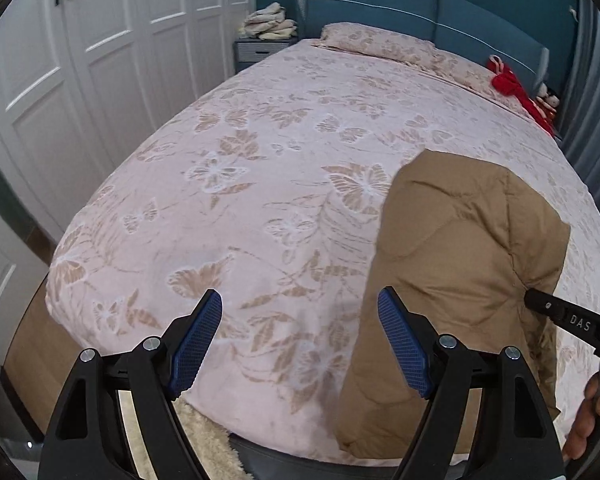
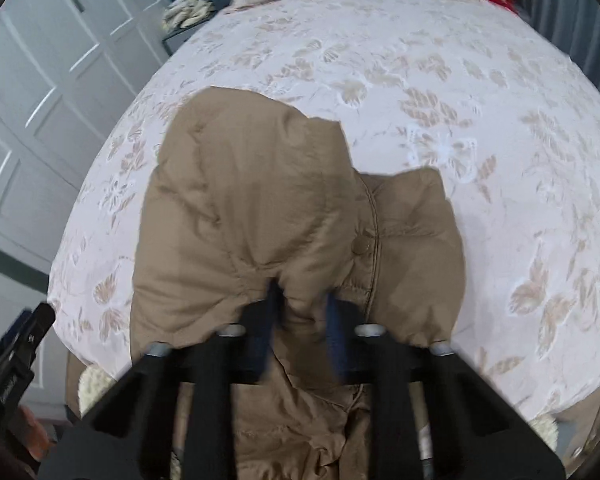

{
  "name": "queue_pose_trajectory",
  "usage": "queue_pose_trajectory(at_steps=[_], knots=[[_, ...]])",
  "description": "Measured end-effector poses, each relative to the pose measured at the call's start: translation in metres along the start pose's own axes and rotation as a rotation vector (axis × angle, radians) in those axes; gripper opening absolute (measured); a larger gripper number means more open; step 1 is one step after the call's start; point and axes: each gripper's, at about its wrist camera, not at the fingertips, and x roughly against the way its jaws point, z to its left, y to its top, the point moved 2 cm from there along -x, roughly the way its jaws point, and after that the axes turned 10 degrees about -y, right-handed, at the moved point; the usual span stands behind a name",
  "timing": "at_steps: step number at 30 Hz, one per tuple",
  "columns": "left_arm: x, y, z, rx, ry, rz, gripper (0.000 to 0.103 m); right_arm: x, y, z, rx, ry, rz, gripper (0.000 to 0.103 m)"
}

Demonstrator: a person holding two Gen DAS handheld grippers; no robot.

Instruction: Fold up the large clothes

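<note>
A tan padded jacket [image 1: 464, 256] lies at the near edge of the bed and hangs over its front. In the right wrist view the jacket [image 2: 260, 200] fills the middle, with a snap button showing. My right gripper [image 2: 302, 300] is shut on a fold of the jacket; it also shows in the left wrist view [image 1: 530, 298] with its tip pressed into the fabric. My left gripper [image 1: 300, 320] is open and empty, hovering over the bedspread just left of the jacket.
The bed [image 1: 260, 140] has a pink butterfly-patterned cover. A pillow [image 1: 380, 42] and red plush toys [image 1: 512, 84] lie by the blue headboard. White wardrobe doors [image 1: 80, 60] stand to the left. A nightstand [image 1: 260, 50] carries folded cloth.
</note>
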Motion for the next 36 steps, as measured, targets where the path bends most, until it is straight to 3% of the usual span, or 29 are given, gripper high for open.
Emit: queue_pose_trajectory(at_steps=[5,12,20,28,36], knots=[[-0.008,0.005,-0.03,-0.058,-0.05,0.011,0.077,0.018,-0.006,-0.018,0.047,-0.1,-0.05,0.012],[-0.036,0.004,-0.081,-0.125,-0.096,0.067,0.077,-0.013,-0.028,-0.075,-0.046,-0.19,0.013,0.013],[-0.066,-0.001,-0.112,-0.152,-0.085,0.12,0.077,-0.05,-0.036,-0.101,-0.109,-0.202,0.06,0.015],[-0.098,-0.009,-0.135,-0.168,-0.081,0.158,0.077,-0.075,-0.041,-0.092,-0.086,-0.21,0.057,0.016],[-0.132,-0.024,-0.143,-0.189,-0.041,0.142,0.088,-0.096,-0.042,-0.096,-0.101,-0.191,0.055,0.017]])
